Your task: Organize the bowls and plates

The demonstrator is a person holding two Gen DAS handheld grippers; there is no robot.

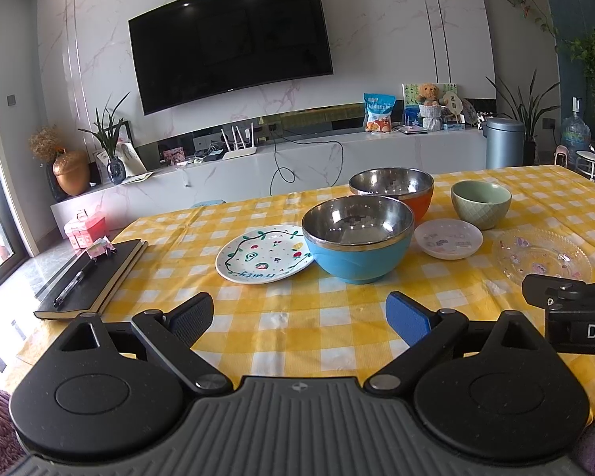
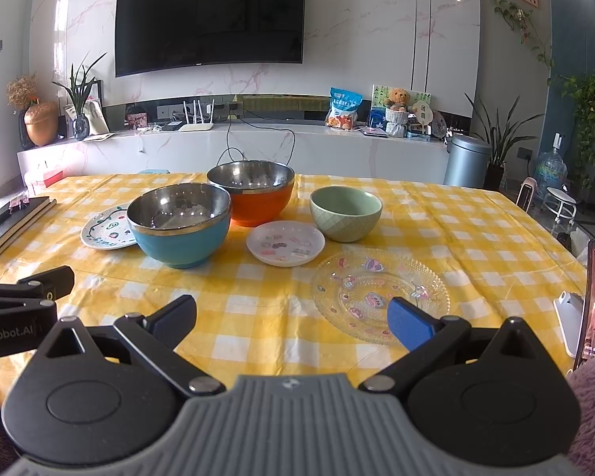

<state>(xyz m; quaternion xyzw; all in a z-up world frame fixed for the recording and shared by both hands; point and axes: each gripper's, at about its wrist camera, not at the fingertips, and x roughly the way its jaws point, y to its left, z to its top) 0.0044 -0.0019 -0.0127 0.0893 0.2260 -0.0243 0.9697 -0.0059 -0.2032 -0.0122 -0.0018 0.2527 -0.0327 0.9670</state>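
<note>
Hovering level, both tools gape before 3 bowls.

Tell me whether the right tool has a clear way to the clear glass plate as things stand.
Probably yes. The right tool is open and empty, and the glass plate lies flat just ahead of its blue finger, with only bare tablecloth between and no other dish before it.

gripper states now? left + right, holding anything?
Left hand-held gripper: open, holding nothing, above the checked tablecloth.
Right hand-held gripper: open, holding nothing, by the glass plate.
</note>
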